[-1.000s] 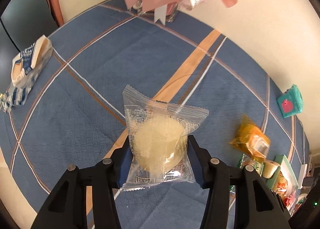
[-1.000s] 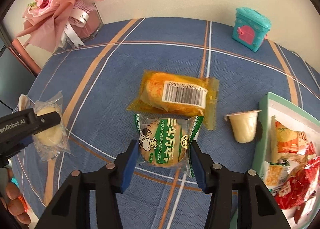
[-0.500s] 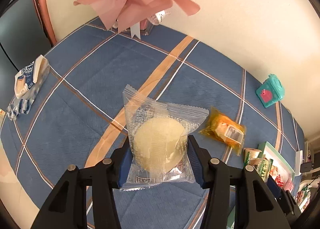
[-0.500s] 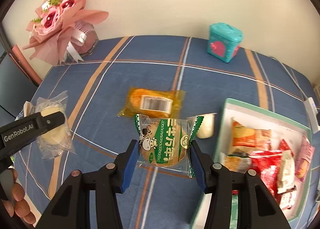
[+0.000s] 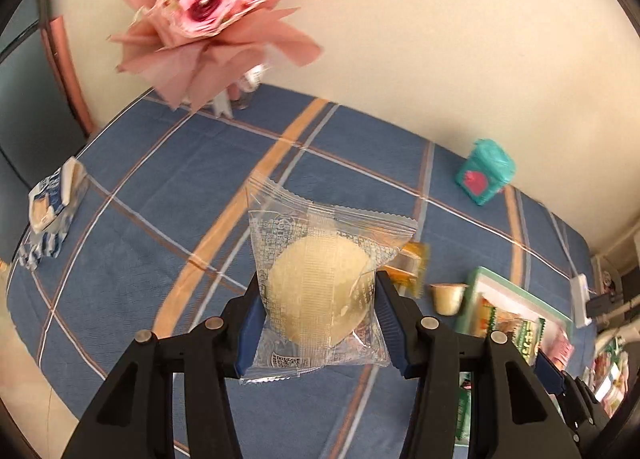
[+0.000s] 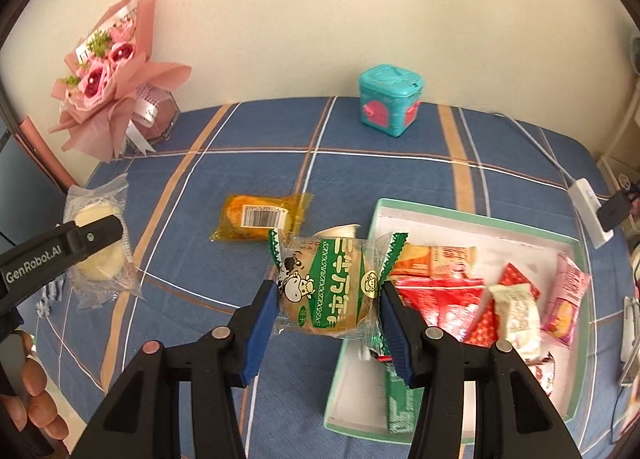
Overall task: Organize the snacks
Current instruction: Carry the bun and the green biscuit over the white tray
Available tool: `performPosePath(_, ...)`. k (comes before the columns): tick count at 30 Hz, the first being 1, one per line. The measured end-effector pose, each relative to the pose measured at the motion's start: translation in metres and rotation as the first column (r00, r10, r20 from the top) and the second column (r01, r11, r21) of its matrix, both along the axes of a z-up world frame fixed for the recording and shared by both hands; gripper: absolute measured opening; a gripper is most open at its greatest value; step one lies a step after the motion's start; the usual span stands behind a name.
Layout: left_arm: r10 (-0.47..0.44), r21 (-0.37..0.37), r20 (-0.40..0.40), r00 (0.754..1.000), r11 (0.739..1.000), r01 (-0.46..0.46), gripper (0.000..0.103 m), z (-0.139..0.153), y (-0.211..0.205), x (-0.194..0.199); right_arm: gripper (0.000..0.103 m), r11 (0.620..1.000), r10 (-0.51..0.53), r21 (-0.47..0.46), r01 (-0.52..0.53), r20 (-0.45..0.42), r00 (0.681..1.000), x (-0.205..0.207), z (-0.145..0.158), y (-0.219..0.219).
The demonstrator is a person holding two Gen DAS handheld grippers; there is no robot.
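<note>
My left gripper is shut on a clear-wrapped pale round cake and holds it above the blue plaid tablecloth; the cake also shows at the left of the right wrist view. My right gripper is shut on a green-and-white wrapped bun, held in the air at the left edge of the green-rimmed snack box. The box holds several wrapped snacks. An orange wrapped pastry and a small pudding cup lie on the cloth left of the box.
A pink bouquet stands at the back left by the wall. A teal toy box stands at the back middle. A blue-and-white packet lies near the table's left edge. A white power strip lies right of the box.
Both grippers have risen and moved right with their snacks. The right gripper's bun now reaches the snack box's left edge; more of the box is in view.
</note>
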State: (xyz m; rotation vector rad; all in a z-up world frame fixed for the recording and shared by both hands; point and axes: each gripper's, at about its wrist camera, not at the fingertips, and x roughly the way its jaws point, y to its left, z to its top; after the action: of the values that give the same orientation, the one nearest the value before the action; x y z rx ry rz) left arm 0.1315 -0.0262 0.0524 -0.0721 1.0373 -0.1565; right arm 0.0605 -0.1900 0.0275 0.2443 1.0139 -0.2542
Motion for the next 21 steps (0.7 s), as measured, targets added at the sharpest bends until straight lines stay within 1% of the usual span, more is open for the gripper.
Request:
performPosePath(7,-0.094,0.017,0.025,0.995,0.995,0.094,0.054,0.009,-0.041,-0.019,0.054,0.999,-0.049,-0.003,0.049,0.027,0.998,-0.029,0.013,-0.025)
performPosePath(11,-0.147,0.038,0.037,0.988,0.989,0.146,0.054,0.012,-0.065,-0.029,0.054,0.995,-0.097,-0.006,0.098,0.03,0.995,-0.046,0.017,-0.047)
performPosePath(15,-0.208,0.056,0.043,0.977,0.977,0.205,0.054,0.013,-0.09,-0.041,0.054,0.988,-0.157,0.01,0.156,0.036,0.987,-0.06,0.019,-0.073)
performPosePath(18,-0.255,0.089,0.052,0.966,0.964,0.25,0.054,0.014,-0.109,-0.05,0.054,0.979,-0.206,0.02,0.205,0.025,0.978,-0.069,0.016,-0.094)
performPosePath(21,-0.295,0.1,0.057,0.954,0.952,0.288,0.054,0.015,-0.125,-0.058,0.054,0.966,-0.258,0.038,0.257,0.015,0.966,-0.081,0.013,-0.118)
